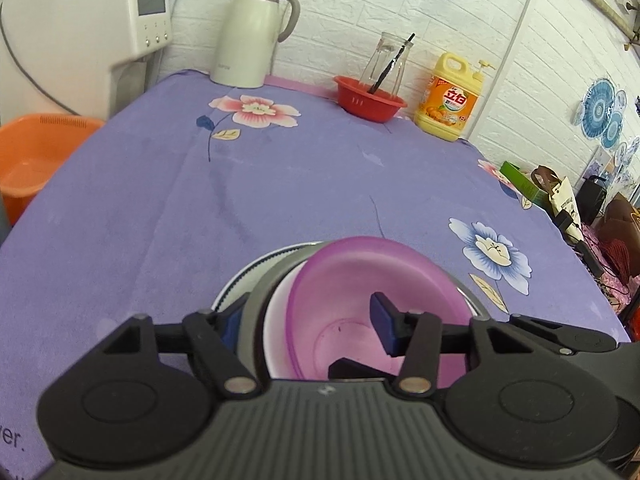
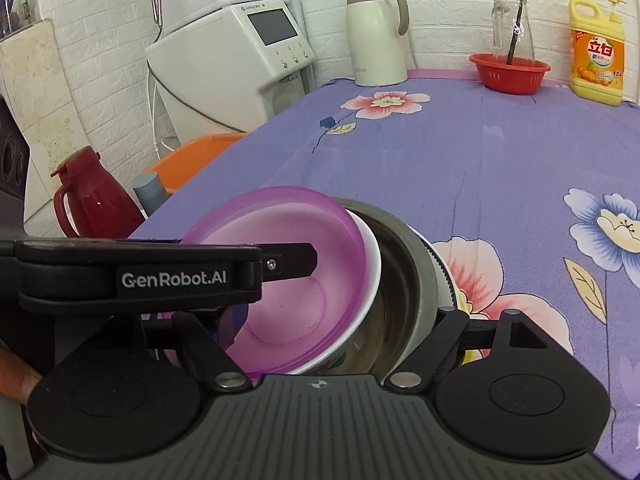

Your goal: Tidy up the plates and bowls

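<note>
A translucent purple bowl [image 1: 360,280] lies tilted inside a white bowl [image 1: 276,320], which sits in a steel bowl [image 1: 260,292] on a blue-rimmed white plate [image 1: 240,280]. My left gripper [image 1: 308,324] is open, its jaws straddling the left rims of the stacked bowls: left finger outside, right finger inside the purple bowl. In the right wrist view the purple bowl [image 2: 300,264], white bowl [image 2: 372,276], steel bowl [image 2: 416,264] and plate [image 2: 440,268] show again. My right gripper [image 2: 340,324] is open astride the stack's near rim.
The purple floral tablecloth [image 1: 280,184] covers the table. At the back stand a white thermos jug [image 1: 256,32], a red basket [image 1: 370,98] with a glass jar, and a yellow detergent bottle [image 1: 450,96]. An orange basin [image 1: 36,152] and a water dispenser [image 1: 80,28] are left.
</note>
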{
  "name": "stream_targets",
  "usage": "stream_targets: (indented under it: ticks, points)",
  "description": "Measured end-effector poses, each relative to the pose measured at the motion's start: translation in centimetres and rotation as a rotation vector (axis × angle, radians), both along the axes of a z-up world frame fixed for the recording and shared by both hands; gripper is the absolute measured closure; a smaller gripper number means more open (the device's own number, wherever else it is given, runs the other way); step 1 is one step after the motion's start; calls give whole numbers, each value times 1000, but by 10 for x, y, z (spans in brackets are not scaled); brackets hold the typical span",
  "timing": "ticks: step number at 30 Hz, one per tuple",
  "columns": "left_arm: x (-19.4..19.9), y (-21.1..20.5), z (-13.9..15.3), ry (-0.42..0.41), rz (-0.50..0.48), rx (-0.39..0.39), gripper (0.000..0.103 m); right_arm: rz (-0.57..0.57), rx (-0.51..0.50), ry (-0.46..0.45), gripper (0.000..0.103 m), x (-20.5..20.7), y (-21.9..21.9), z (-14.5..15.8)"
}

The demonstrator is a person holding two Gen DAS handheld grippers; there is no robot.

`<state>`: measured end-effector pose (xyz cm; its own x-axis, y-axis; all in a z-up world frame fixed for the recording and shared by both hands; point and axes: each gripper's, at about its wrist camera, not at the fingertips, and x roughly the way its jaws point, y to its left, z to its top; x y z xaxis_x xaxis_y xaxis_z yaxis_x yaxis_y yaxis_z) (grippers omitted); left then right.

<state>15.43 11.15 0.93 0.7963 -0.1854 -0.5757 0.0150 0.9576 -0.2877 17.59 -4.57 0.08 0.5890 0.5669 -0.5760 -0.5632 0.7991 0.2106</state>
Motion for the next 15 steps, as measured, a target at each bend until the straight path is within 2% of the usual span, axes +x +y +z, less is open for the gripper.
stream_targets:
  ticks: [2,4,9,15]
  points:
    - [-2,-3,2,-24,9,14,42,0,8,3,0,0,-2,0]
    - [-3,-2,7,-48,21,9,30,1,9,5,0,-1,-1,0]
    - [-9,6,21,-105,39,-48,29,-37,16,-43,0,-5,-5,6]
    - [-13,11,33,-128,79,-108,29,-102,88,-137,0,-7,-23,27]
